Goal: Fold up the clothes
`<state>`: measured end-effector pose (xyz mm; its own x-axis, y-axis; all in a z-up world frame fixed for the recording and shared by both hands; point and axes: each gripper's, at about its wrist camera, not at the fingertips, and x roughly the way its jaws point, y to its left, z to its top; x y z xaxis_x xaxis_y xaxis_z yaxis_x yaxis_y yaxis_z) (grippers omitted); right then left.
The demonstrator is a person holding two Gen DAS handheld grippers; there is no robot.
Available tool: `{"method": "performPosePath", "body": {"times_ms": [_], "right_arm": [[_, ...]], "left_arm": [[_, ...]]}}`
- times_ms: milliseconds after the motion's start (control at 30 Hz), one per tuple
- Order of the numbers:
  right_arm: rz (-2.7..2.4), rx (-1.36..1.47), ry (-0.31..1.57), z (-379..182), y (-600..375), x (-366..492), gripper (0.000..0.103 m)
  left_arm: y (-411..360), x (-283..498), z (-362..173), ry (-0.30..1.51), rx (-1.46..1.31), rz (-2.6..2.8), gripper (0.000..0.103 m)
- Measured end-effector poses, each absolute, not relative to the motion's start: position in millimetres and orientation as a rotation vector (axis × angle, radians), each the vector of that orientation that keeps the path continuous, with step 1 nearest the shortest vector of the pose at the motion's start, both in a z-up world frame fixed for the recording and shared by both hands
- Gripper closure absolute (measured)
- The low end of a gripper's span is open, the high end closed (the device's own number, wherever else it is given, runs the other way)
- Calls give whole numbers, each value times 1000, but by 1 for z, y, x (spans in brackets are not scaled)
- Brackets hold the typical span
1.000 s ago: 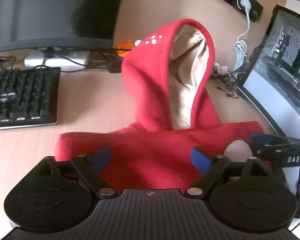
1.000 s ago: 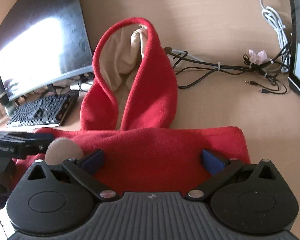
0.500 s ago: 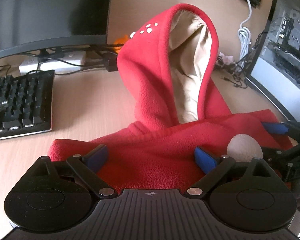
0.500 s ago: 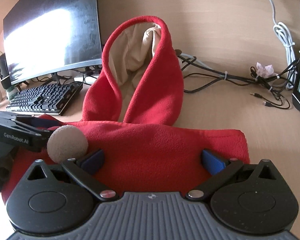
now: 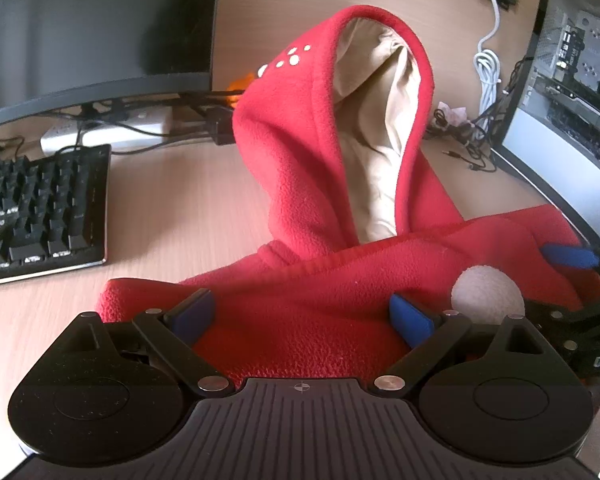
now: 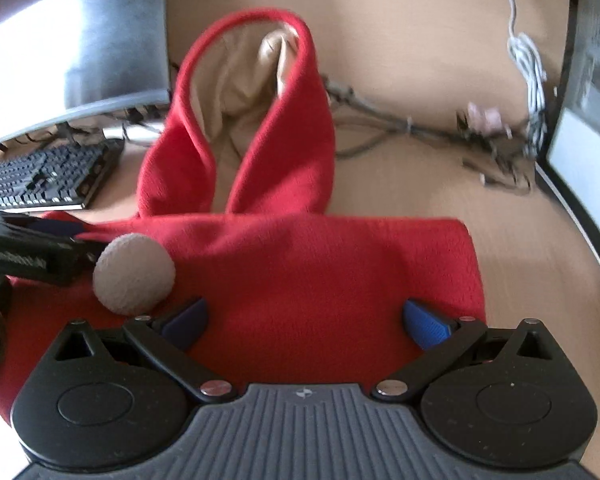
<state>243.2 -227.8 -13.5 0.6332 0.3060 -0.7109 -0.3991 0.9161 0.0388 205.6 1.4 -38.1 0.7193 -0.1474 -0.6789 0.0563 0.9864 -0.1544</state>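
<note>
A red fleece hoodie (image 5: 324, 280) with beige lining lies on the wooden desk (image 5: 172, 208), its hood (image 5: 320, 128) standing up behind the folded body. My left gripper (image 5: 300, 312) is open, its blue pads spread wide over the red fabric at the near edge. My right gripper (image 6: 304, 318) is open the same way over the body of the hoodie (image 6: 320, 264). A beige pom-pom (image 5: 487, 292) rests on the fabric between the two grippers and shows in the right wrist view as well (image 6: 134, 274). The right gripper's fingers (image 5: 566, 255) show at the left view's right edge.
A black keyboard (image 5: 40, 216) lies on the left, with a dark monitor (image 5: 92, 28) behind it. A second screen (image 5: 572, 92) stands on the right. Loose cables (image 6: 440, 136) and a white cord (image 5: 488, 68) lie behind the hood.
Both views have drawn nearer over the hoodie; the hood and pom-pom look larger. The right wrist view is blurred by motion. Both grippers have stayed open.
</note>
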Motion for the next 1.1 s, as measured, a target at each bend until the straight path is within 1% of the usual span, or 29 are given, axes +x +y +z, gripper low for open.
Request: {"method": "performPosePath", "body": {"times_ms": [67,200,300,433,500,567,633,733,800,967,1100], "right_arm": [[401,-141,822,-14,-225,247,0],[398,-158,847,-17,-222,249,0],[420,-149,857,-17,-225,251,0],[509,-106,874,-5,-242,259,0],[479,-73,799,14,-262,263,0],[356,-149,700,26,-274,267,0],[243,-313,644,20,-271,279,0],[239,-439,707,-8,-258,300,0],[228,-490,705,-21,-249,300,0],[199,-503,722,-20,-250,285,0],[207,-501,740,-17,-260,248,0]], "left_arm": [[2,206,-31,792,-143,-96,6],[0,182,0,762,-246,-165,5],[-3,162,19,743,-322,-238,3],[-9,145,3,818,-403,-321,3],[-9,143,-11,852,-435,-301,3],[-9,141,-13,848,-453,-296,3],[-10,140,-13,844,-470,-298,3],[-13,139,-12,847,-484,-302,3],[-14,140,-13,852,-474,-309,3],[-13,143,-18,876,-441,-299,3],[-8,156,-21,877,-354,-264,3]]}}
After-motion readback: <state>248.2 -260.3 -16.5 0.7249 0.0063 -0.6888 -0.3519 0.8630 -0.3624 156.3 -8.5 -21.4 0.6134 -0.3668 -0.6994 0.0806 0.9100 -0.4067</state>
